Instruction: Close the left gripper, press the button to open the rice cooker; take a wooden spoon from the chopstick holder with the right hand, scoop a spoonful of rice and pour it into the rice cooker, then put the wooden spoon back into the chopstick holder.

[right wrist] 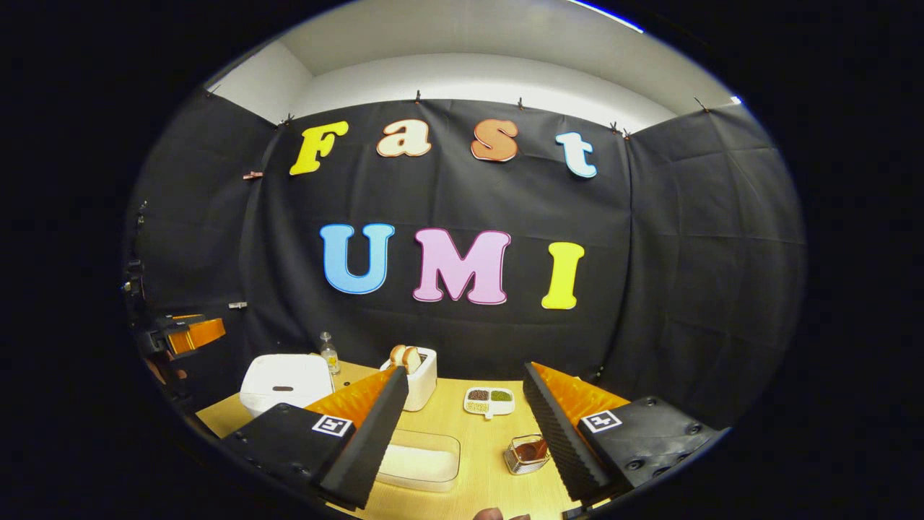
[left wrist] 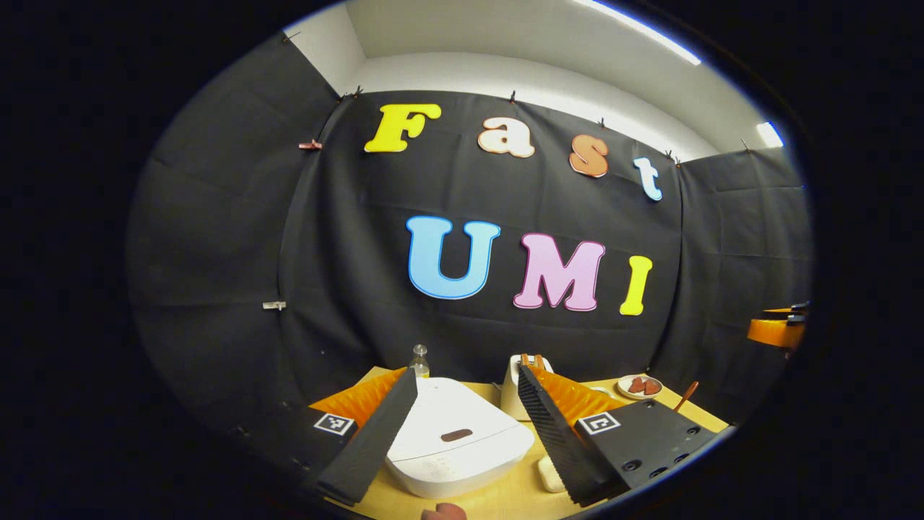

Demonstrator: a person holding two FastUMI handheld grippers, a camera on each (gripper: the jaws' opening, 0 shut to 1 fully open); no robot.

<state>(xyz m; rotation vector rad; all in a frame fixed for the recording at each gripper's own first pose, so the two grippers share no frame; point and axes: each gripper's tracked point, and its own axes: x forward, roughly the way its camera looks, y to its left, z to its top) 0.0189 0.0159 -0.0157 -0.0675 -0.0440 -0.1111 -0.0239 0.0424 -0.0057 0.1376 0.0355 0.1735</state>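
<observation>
Two handheld grippers hang above a pale wooden bench [right wrist: 498, 462] inside a booth walled with black cloth.

In the left gripper view, the left gripper [left wrist: 468, 404] has its fingers spread wide and holds nothing. Between them, lower down, sits the white rice cooker [left wrist: 455, 440] with its lid shut, a small dark oval mark on top. The cooker lies near the front edge of the bench. Just behind it stands a small clear bottle [left wrist: 419, 360]. To the right of the cooker is the white chopstick holder [left wrist: 514, 393], with wooden handles poking up from it. Farther right, close to the bench's right edge, is a small plate [left wrist: 639, 387] with reddish pieces on it.

In the right gripper view, the right gripper [right wrist: 462, 412] also has its fingers spread apart and empty. Below and between them lies a shallow clear container of rice [right wrist: 422, 458]. Bare bench surface runs back from it to a small divided dish [right wrist: 489, 401] of grains. A small glass jar [right wrist: 528, 453] sits just beside the right finger. The chopstick holder [right wrist: 419, 377] stands behind the left finger, and the rice cooker [right wrist: 285, 383] sits well off to the left, near the bench's left edge.
</observation>
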